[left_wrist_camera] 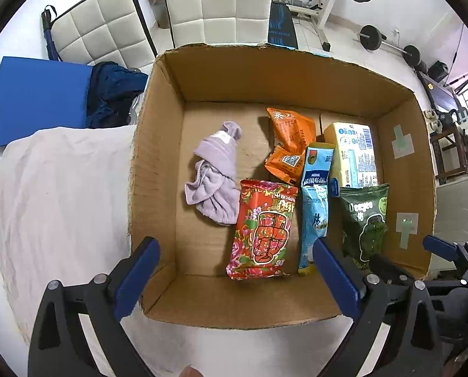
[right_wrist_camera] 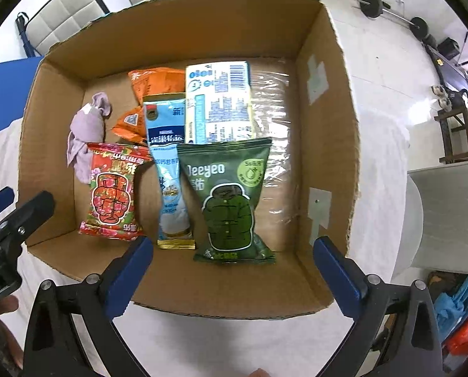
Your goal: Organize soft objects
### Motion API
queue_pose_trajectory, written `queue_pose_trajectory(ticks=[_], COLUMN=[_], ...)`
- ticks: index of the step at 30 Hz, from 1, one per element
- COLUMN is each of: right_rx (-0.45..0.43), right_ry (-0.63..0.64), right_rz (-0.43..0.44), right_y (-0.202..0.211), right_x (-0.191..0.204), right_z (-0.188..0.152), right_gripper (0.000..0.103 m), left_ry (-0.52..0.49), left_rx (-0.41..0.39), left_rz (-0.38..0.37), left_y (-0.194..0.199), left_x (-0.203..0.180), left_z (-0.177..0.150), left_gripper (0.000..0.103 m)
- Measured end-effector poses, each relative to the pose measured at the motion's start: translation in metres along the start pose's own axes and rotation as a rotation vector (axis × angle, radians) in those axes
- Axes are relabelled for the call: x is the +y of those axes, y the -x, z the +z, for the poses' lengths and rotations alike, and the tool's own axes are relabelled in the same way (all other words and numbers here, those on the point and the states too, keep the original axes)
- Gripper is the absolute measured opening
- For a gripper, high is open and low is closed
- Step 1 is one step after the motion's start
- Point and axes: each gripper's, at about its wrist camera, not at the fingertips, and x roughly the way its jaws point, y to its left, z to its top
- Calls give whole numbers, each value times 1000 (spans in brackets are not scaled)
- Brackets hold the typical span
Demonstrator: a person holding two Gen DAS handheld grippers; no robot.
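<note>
Soft packets and a cloth lie in an open cardboard box (left_wrist_camera: 158, 144) on a white-covered table (left_wrist_camera: 61, 194). Nearest, both grippers hang over the box's front edge with nothing between their fingers: the left gripper (left_wrist_camera: 237, 270) has its blue pads spread wide, and the right gripper (right_wrist_camera: 234, 264) is spread just as wide beside it.

Just past the front wall, a red floral packet (left_wrist_camera: 262, 229) lies flat near the middle of the floor. To its right is a long light-blue sachet (left_wrist_camera: 315, 207), and right of that a green Deeyeo packet (right_wrist_camera: 227, 198), whose top edge overlaps the lower end of a pale yellow packet (right_wrist_camera: 218, 103) lying farther back. A crumpled lilac cloth (left_wrist_camera: 215, 176) sits left of the red packet, touching its upper left corner. Deeper in, an orange packet (left_wrist_camera: 288, 144) lies crumpled between the cloth and the yellow packet, its lower end next to the top of the blue sachet.

Clear tape shines along the box floor at the right side.

Left of the box, a dark blue garment (left_wrist_camera: 114, 94) is heaped on a blue mat (left_wrist_camera: 36, 100). Beyond stand white padded chairs (left_wrist_camera: 218, 6) and barbell weights (left_wrist_camera: 372, 36).
</note>
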Motion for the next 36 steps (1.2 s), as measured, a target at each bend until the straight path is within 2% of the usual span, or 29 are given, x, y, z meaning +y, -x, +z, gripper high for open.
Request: queue_pose_trajectory(ticks=[7,13,21,30,36], right_rx=[-36,-154,-272,-411,-449], right_ry=[-17,-5,-2,-9,-18], right_rz=[-5,-9,58,89,89], right_y=[15,61,139,233,277], right_x=[-4,-4,-10,-17,-22], right_z=[-11,-44,-118,-204,-251], right_gripper=[103,103,103,103,103], left_ry=[3,-4,-35,-35,-28], left_rx=[-48,-156,-288,-365,-377], left_rz=[5,12,19,-1,0], left_y=[25,78,171,245,278], left_x=[-2,-7,-23,-28,-26], left_z=[-14,-44,-112,-171,-201], left_gripper=[100,100,100,100,100])
